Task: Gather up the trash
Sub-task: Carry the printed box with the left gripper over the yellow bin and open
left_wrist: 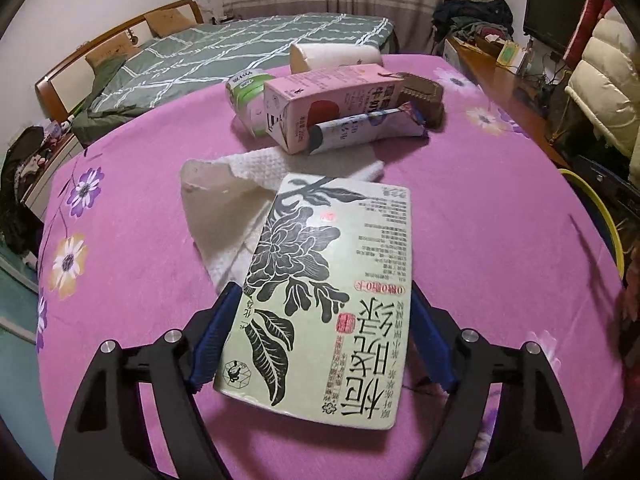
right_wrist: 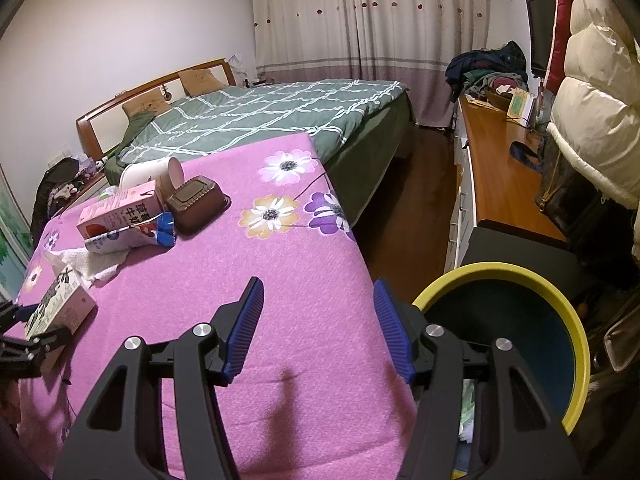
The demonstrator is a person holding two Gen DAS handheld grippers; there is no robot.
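The left gripper [left_wrist: 324,340] has its blue ribbed fingers [left_wrist: 210,344] set either side of a pale green rectangular drink carton with black floral print [left_wrist: 332,284]. The left pad lies against the carton's edge; the right pad sits at or just beside the opposite edge, and firm contact there cannot be told. The carton lies flat on the worktop covered in pink flowered cloth [left_wrist: 500,248], partly over a white textured paper towel [left_wrist: 260,172].

At 12 o'clock from the carton, well apart from it, is a cluster of trash: a pink rectangular milk carton [left_wrist: 320,100] lying on its side, a blue and white crinkled snack wrapper [left_wrist: 360,130] leaning on it, a brown plastic tray [left_wrist: 424,96] at its 3 o'clock side, a green and white cup [left_wrist: 244,92] at its 9 o'clock side, and a white paper cup on its side [left_wrist: 332,56] behind.

The right gripper [right_wrist: 320,328] hovers over bare cloth with its fingers about half spread and nothing between them. A round bin with yellow rim and dark blue interior [right_wrist: 576,320] stands off the worktop's edge at 3 o'clock from that gripper.
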